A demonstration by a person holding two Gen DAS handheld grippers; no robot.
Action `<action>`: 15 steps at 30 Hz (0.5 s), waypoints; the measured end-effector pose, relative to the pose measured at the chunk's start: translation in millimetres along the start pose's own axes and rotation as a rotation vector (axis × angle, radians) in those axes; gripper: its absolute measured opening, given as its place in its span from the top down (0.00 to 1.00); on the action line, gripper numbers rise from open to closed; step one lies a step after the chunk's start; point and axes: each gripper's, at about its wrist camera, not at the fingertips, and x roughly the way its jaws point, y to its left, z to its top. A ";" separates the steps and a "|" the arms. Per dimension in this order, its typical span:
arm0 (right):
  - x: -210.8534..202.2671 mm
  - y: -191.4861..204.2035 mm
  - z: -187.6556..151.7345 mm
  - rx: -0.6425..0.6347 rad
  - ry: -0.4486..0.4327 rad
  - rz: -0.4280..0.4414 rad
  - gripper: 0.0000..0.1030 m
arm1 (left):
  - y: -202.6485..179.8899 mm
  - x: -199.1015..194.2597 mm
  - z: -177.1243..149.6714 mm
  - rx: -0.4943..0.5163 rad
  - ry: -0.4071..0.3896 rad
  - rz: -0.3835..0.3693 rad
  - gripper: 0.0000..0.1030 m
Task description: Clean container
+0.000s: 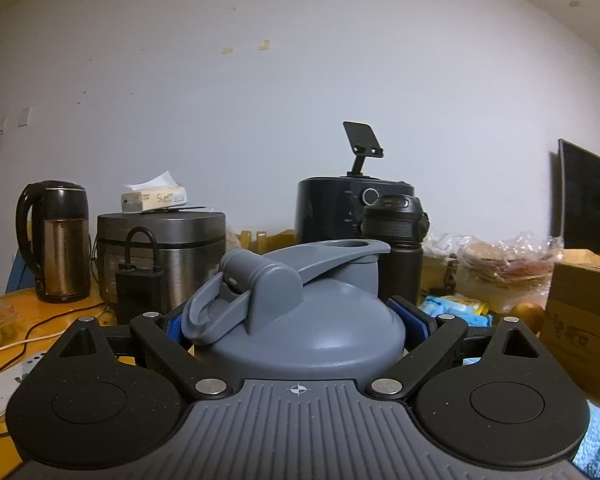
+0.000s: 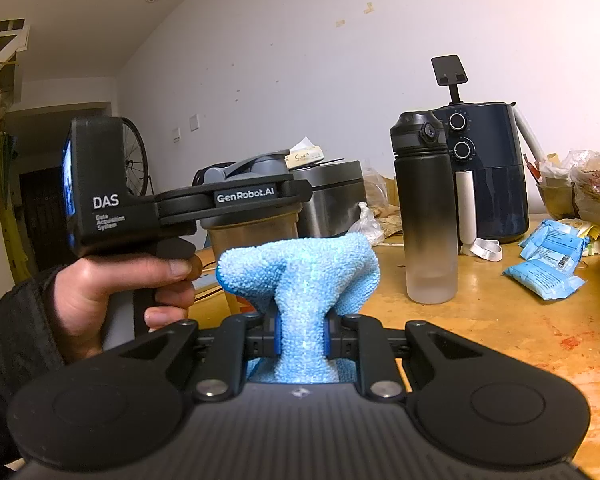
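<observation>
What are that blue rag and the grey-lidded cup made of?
Blue rag: looks like microfibre cloth, with a fuzzy looped pile. Cup lid: probably matte grey plastic, smooth and moulded with a soft sheen. Cup body: seemingly translucent, smoky plastic.

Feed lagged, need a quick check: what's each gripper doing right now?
Left gripper: closed on the grey-lidded shaker bottle.
Right gripper: closed on the blue cloth.
</observation>
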 end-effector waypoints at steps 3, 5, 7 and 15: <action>-0.3 0.0 0.2 0.001 0.000 -0.001 0.85 | 1.9 0.0 -0.1 0.003 0.001 -0.025 0.08; 0.8 -0.1 0.9 0.002 -0.001 -0.003 0.85 | 3.4 0.0 -0.1 0.005 0.001 -0.045 0.08; 1.2 -0.3 0.7 0.003 -0.001 -0.004 0.85 | 5.3 0.0 -0.2 0.010 0.000 -0.070 0.08; 1.8 -0.8 -0.3 0.005 -0.004 0.000 0.85 | 14.8 1.4 -1.2 0.015 0.000 -0.167 0.08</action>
